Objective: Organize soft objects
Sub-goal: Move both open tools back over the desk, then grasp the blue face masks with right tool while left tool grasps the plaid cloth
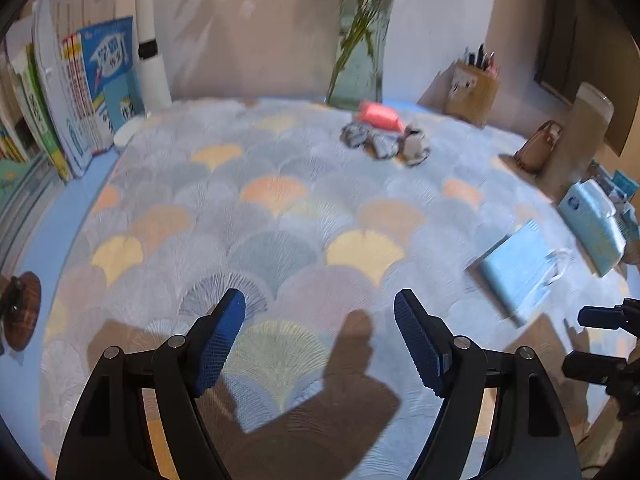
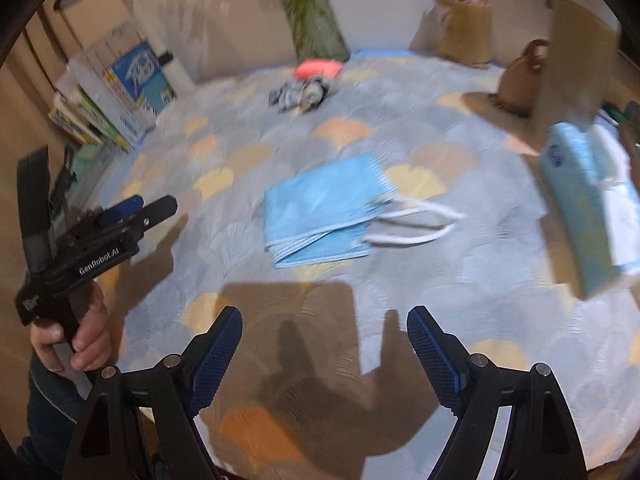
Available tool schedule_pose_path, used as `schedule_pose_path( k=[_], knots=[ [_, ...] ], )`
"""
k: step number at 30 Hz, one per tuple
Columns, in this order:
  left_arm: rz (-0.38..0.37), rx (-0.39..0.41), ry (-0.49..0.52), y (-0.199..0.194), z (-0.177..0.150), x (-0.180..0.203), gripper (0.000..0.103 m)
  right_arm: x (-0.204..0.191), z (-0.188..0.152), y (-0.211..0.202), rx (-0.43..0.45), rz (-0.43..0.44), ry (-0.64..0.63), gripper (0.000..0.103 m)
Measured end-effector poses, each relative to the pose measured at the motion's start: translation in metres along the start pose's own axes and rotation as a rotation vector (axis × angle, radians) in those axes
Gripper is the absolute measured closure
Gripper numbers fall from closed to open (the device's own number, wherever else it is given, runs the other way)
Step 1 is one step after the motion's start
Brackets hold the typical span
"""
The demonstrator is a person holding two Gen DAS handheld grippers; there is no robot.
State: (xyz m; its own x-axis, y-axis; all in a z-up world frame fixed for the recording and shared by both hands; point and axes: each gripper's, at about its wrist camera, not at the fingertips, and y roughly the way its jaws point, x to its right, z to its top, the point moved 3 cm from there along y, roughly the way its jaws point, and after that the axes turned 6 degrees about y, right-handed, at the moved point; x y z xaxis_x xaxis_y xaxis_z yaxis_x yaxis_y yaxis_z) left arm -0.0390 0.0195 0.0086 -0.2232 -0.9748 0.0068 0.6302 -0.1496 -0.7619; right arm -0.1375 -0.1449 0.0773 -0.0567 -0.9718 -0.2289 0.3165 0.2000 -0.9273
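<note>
A fan-patterned pastel cloth (image 2: 400, 100) covered the table, bearing a stack of pale blue face masks (image 2: 320, 212), a crumpled grey fabric heap (image 2: 300, 94) and a pink pouch (image 2: 318, 68).

My black claw (image 2: 324, 354) carries blue ribbed pads. Below it, the counter's grey-blue cloth with yellow and orange fan scallops (image 2: 344, 132) holds a stack of pale blue pleated masks with white loops (image 2: 320, 210).

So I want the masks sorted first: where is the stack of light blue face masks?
The stack of light blue face masks lies mid-mat in the right wrist view, ahead of the right claw, left of the pale blue mask box.
</note>
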Motion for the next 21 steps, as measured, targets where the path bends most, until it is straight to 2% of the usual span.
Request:
schedule_pose_path(
  k=[3, 7, 10, 13, 16, 19, 21],
  knots=[
    [-0.018, -0.031, -0.034, 0.006, -0.002, -0.005, 0.027, -0.008, 0.001, 0.017, -0.014, -0.027, -0.024, 0.020],
    [-0.027, -0.052, -0.054, 0.010, -0.001, -0.009, 0.027, -0.019, 0.009, 0.034, -0.020, -0.108, -0.103, 0.019],
    [-0.035, -0.046, -0.047, 0.002, 0.007, -0.009, 0.027, -0.022, 0.024, 0.044, -0.030, -0.107, -0.108, 0.017],
    [-0.043, -0.017, -0.026, -0.010, 0.029, -0.008, 0.027, -0.022, 0.043, 0.054, -0.026, -0.080, -0.078, 0.012],
    [-0.017, -0.013, -0.025, -0.014, 0.057, -0.009, 0.027, -0.024, 0.060, 0.063, -0.002, -0.083, -0.048, 0.011],
    [-0.012, -0.003, -0.025, -0.006, 0.083, -0.007, 0.027, -0.028, 0.074, 0.073, 0.037, -0.123, -0.048, 0.011],
    [-0.024, 0.001, -0.024, 0.006, 0.097, -0.002, 0.029, -0.030, 0.079, 0.079, 0.068, -0.192, -0.087, 0.016]
  ],
)
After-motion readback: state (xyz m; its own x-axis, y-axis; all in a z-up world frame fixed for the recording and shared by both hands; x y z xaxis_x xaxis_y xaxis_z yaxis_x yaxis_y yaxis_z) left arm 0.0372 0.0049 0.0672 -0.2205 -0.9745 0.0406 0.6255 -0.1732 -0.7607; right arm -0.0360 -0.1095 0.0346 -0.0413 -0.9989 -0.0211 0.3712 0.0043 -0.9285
